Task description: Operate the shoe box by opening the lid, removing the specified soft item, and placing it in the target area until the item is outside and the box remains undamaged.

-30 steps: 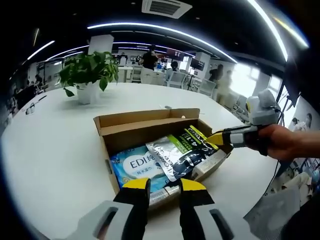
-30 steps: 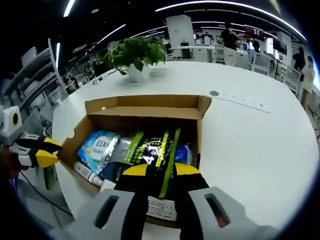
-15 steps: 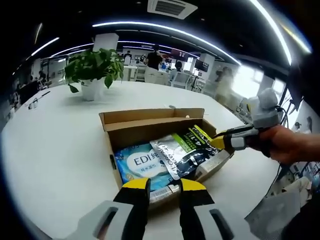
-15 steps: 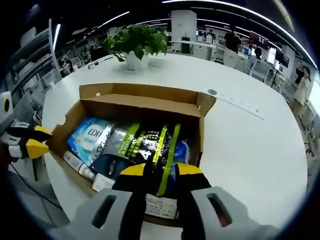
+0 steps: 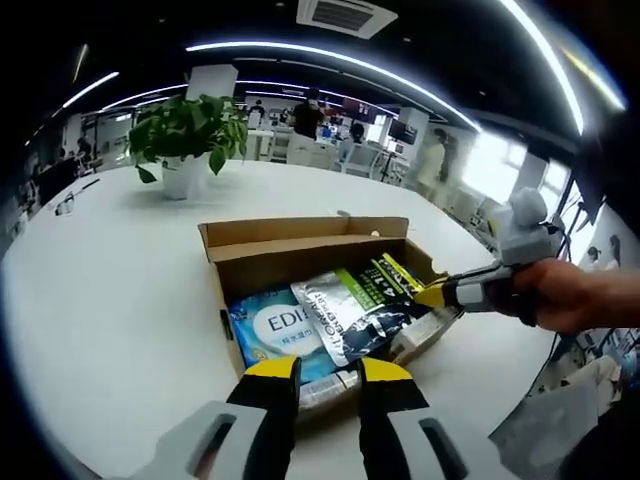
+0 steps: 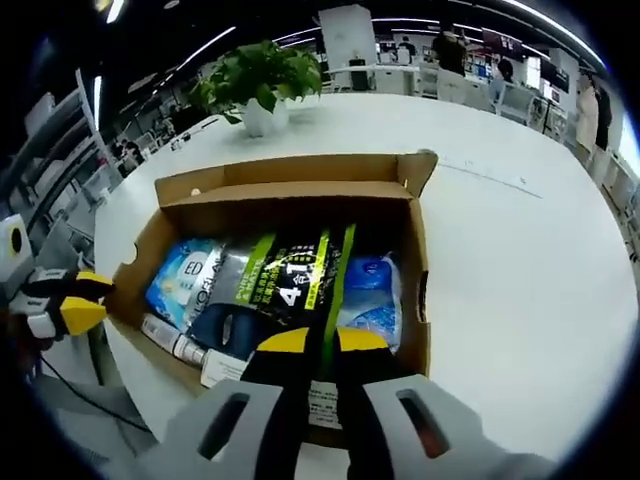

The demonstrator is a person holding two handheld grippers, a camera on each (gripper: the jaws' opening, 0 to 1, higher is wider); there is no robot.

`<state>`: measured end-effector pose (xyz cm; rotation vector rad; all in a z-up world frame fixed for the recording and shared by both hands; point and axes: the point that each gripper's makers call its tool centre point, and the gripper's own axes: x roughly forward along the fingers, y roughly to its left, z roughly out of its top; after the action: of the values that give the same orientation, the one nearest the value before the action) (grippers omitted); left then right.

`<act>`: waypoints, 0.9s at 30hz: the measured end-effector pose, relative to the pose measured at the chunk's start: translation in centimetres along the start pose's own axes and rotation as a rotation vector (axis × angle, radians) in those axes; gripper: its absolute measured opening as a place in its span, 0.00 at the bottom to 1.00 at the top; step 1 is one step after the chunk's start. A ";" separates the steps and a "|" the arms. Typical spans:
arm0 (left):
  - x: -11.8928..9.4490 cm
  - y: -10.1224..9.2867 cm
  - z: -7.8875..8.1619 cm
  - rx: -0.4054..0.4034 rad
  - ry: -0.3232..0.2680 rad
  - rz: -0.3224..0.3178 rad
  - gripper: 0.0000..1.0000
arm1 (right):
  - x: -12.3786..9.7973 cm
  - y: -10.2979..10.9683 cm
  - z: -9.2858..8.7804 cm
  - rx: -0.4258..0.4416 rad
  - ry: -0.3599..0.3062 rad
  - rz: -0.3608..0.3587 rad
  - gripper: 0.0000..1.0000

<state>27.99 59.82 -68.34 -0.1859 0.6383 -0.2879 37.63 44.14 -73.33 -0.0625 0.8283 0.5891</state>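
Note:
An open brown shoe box [image 5: 296, 233] [image 6: 288, 172] lies on a white table, its lid flap folded back at the far side. Inside are a blue pack [image 5: 272, 328] [image 6: 182, 274], a silver and dark pouch [image 5: 345, 305] [image 6: 228, 300], a black-and-green pouch [image 5: 388, 279] [image 6: 296, 282] and a white tube [image 6: 172, 340]. My right gripper [image 6: 322, 340] [image 5: 430, 295] is at the box's near wall, its jaws nearly together on the black-and-green pouch's edge. My left gripper [image 5: 328, 368] [image 6: 95, 300] hovers open at the box's other end, holding nothing.
A potted plant [image 5: 185, 135] [image 6: 255, 80] stands farther back on the round white table [image 5: 100, 290] [image 6: 520, 260]. A hand [image 5: 570, 295] holds the right gripper beyond the table edge. Chairs, desks and people are in the room behind.
The right gripper's jaws have narrowed around the black-and-green pouch's edge, and it sits closer over the box. The left gripper stays put, open.

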 end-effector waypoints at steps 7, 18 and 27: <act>1.7 -0.7 0.8 0.012 0.038 -0.037 0.22 | -0.1 0.1 -0.2 -0.051 0.000 -0.011 0.03; 5.7 -0.2 -0.4 -0.051 0.199 -0.039 0.22 | -0.1 -0.1 0.0 -0.062 -0.007 -0.006 0.02; 7.2 0.3 -2.8 -0.188 0.336 -0.049 0.21 | -0.2 0.1 -0.1 -0.044 -0.010 0.008 0.02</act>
<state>31.85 57.59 -74.70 -0.3384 0.9955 -0.3088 37.44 44.09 -73.21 -0.0968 0.8058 0.6147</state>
